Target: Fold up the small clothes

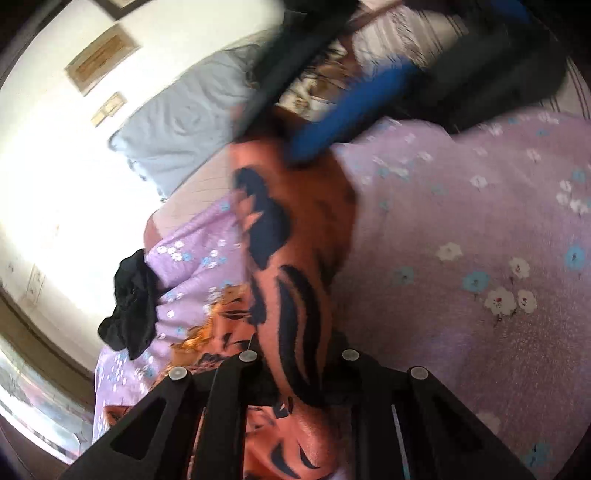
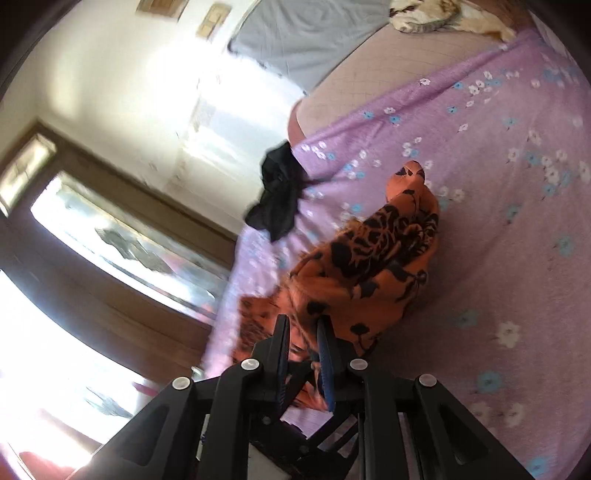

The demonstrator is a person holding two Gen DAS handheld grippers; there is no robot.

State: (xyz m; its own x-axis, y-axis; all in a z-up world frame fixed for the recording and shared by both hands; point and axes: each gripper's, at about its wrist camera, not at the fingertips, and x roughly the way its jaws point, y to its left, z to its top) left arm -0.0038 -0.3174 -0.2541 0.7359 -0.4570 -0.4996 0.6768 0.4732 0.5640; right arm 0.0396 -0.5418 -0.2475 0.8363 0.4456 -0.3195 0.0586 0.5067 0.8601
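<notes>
An orange garment with a black pattern lies bunched on the lilac flowered bedsheet. My right gripper is shut on its near edge; cloth fills the narrow gap between the blue pads. In the left wrist view the same garment stretches from my left gripper up to the right gripper's blue finger. My left gripper's fingertips are hidden under the cloth, which passes between the finger mounts. A small black garment lies at the bed's edge; it also shows in the left wrist view.
A grey pillow lies at the head of the bed, also in the right wrist view. A patterned blanket sits at the far corner. The bed edge drops to the floor and a wooden door frame at left.
</notes>
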